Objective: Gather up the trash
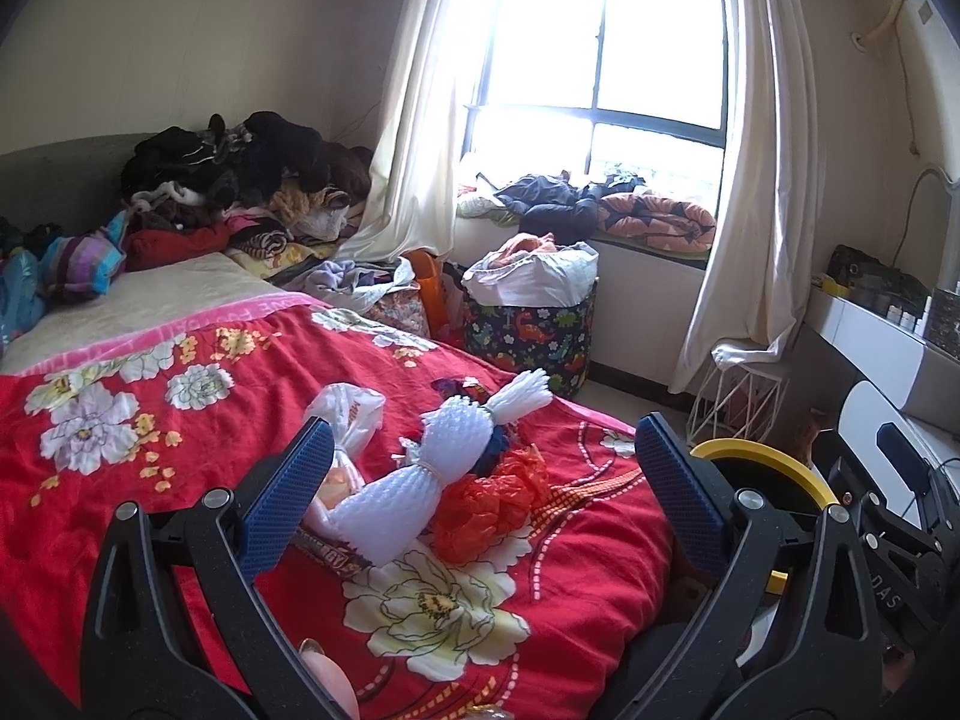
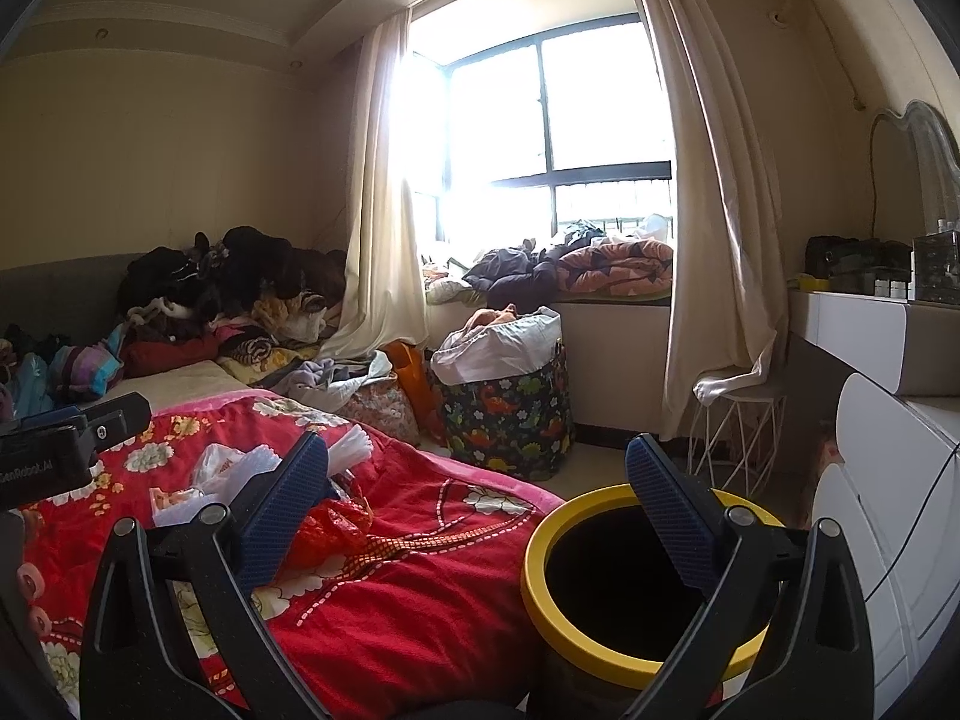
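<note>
Left gripper [image 1: 480,498] wide open, empty, hovering over trash at frame centre: foam net [image 1: 438,468], orange bag [image 1: 492,498], clear bag [image 1: 354,414]. Right gripper [image 2: 477,510] wide open, empty; bin [image 2: 600,660] lower right. Risks: pinching blanket [image 1: 150,420] along with foam; light bags slipping.

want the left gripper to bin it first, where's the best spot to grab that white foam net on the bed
Grip the white foam net at its tied waist, where a band cinches it narrow between two puffy lobes. Come from above with the open left gripper, fingers across its long axis; it lies flat on the red blanket.
</note>
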Available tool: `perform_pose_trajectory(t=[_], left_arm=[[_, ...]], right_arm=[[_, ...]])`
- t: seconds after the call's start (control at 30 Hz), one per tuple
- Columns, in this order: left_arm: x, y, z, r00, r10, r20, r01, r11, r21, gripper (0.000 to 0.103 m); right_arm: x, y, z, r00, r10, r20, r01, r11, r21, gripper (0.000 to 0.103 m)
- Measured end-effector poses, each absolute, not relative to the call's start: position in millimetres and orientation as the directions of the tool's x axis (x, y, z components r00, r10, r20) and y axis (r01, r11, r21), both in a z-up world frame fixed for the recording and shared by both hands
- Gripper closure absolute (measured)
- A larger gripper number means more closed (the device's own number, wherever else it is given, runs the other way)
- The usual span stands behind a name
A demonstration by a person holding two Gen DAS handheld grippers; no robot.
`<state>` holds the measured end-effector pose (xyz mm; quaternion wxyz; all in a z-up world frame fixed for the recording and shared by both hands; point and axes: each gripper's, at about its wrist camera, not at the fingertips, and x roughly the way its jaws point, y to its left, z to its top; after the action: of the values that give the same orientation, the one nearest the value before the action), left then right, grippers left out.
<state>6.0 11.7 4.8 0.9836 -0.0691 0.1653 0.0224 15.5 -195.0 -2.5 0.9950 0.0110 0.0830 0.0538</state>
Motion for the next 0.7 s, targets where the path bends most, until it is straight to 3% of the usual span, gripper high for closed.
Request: perform_pose_trajectory(t=[0.7], left_arm=[[29.2, 121.3, -3.5, 0.891, 0.245, -0.382, -0.335, 0.922, -0.191, 0.011]], right_arm=[[82.7, -102.5, 5.3, 0.877, 0.359, -0.319, -0.372, 0.928, 0.024, 0.006]])
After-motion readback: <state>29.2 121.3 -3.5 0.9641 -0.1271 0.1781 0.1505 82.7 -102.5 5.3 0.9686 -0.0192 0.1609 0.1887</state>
